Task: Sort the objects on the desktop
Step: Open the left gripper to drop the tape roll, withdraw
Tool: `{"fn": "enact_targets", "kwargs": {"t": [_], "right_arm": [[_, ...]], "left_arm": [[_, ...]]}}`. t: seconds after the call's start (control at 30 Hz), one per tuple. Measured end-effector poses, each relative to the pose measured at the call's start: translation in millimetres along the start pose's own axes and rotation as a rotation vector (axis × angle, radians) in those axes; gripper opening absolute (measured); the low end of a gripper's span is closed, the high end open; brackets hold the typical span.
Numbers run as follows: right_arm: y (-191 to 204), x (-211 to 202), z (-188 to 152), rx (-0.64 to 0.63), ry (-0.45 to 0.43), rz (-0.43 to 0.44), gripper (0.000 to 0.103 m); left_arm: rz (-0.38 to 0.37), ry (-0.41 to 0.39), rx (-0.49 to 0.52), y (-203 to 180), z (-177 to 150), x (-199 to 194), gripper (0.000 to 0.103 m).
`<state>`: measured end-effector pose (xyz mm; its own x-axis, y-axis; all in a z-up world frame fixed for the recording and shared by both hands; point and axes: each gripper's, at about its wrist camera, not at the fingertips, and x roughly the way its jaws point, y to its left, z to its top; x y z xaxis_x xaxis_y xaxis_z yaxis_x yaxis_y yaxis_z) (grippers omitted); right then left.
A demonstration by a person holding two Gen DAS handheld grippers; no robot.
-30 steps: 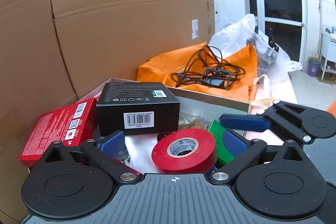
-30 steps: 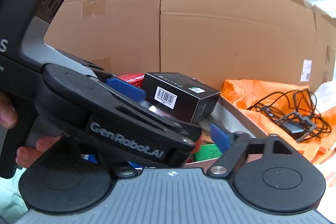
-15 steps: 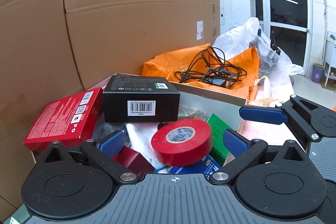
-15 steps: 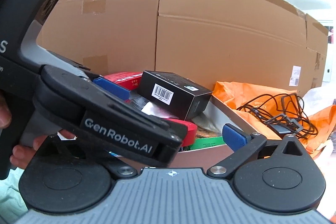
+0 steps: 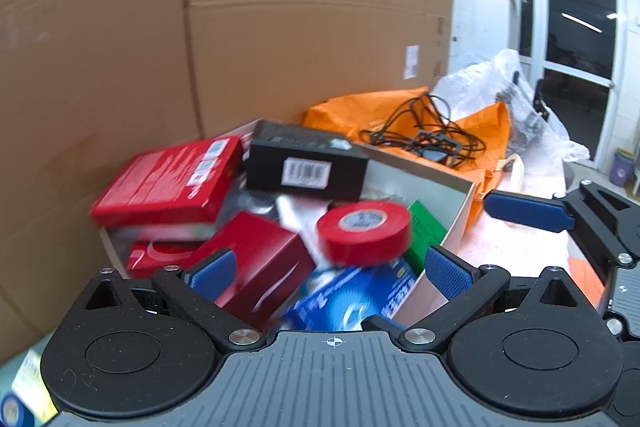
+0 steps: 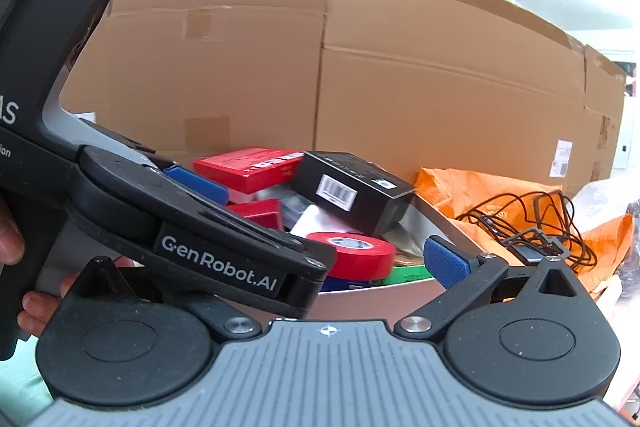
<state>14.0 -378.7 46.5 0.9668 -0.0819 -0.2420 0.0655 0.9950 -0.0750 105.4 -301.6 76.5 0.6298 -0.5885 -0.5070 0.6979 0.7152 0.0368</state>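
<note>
An open cardboard tray holds a red tape roll, a black box with a barcode, red boxes, a blue pack and a green box. My left gripper is open just in front of the tray, with nothing between its blue pads. The tape roll lies loose on the pile beyond them. My right gripper is open wide to the right of the left one. Its left finger is hidden behind the left gripper's body. One of its fingers shows at the right of the left wrist view.
A tall cardboard wall stands right behind the tray. To the right, an orange bag carries a tangle of black cable, with a clear plastic bag beyond. A hand grips the left gripper's handle.
Both grippers have drawn back from the tray, so more of its contents show. The right gripper's jaws have spread wider. The tape roll stays in the tray.
</note>
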Motion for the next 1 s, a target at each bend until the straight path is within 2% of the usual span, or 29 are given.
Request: {"fn": "enact_targets", "kwargs": {"t": [0.43, 0.83, 1.0], "right_arm": [[70.9, -21.4, -8.2, -0.141, 0.009, 0.095, 0.103], [132.1, -19.4, -16.3, -0.186, 0.049, 0.225, 0.103], [153.9, -12.7, -19.1, -0.202, 0.075, 0.278, 0.103]], "left_arm": [[0.11, 0.032, -0.173, 39.7, -59.5, -56.3, 0.103], [0.224, 0.046, -0.292, 81.1, -110.8, -102.5, 0.103], [0.238, 0.056, -0.364, 102.3, -130.1, -113.8, 0.103]]}}
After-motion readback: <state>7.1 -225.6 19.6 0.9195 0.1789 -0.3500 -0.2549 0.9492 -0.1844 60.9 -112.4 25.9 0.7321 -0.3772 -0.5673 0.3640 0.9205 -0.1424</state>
